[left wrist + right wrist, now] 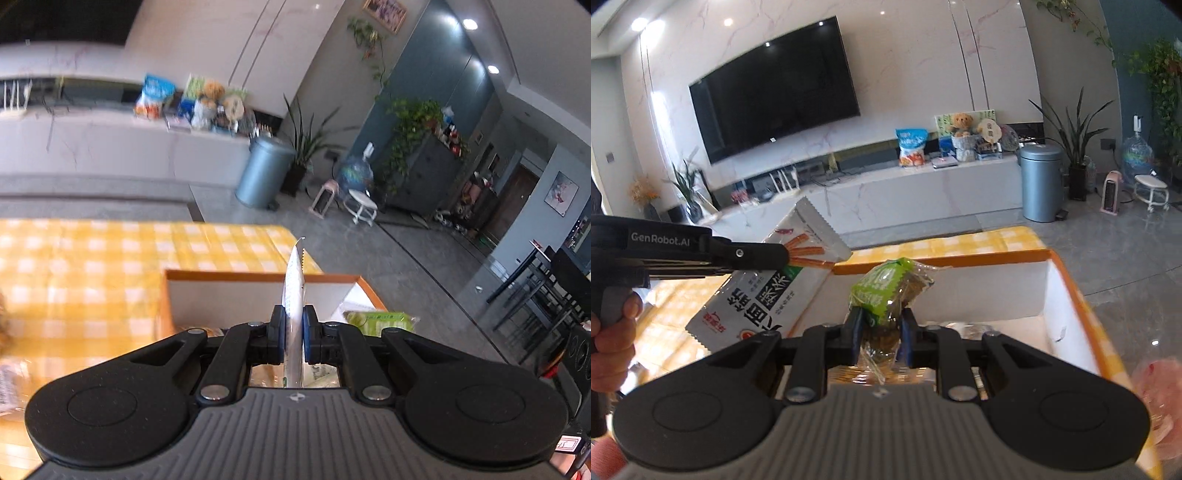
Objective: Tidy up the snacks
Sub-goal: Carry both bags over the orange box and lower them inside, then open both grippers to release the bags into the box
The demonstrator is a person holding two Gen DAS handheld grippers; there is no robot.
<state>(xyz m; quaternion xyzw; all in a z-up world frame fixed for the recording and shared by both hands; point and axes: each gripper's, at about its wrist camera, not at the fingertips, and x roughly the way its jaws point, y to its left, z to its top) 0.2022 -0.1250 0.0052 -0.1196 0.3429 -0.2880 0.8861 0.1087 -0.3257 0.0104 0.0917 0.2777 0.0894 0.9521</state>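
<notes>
Black hand-held gripper (879,326), blue pads (855,325), ribbed grey housing.

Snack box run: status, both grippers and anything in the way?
Left gripper shut on white snack packet. Right gripper shut on green-wrapped snack. Both above orange-rimmed box. Nothing blocking.

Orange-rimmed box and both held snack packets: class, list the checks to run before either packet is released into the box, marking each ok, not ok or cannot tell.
1. Left gripper shut on white snack packet: ok.
2. Right gripper shut on green snack packet: ok.
3. Orange-rimmed box open on top: ok.
4. Green snack packet over the box: ok.
5. White snack packet fully over the box: cannot tell.
6. Room left inside the box: cannot tell.
</notes>
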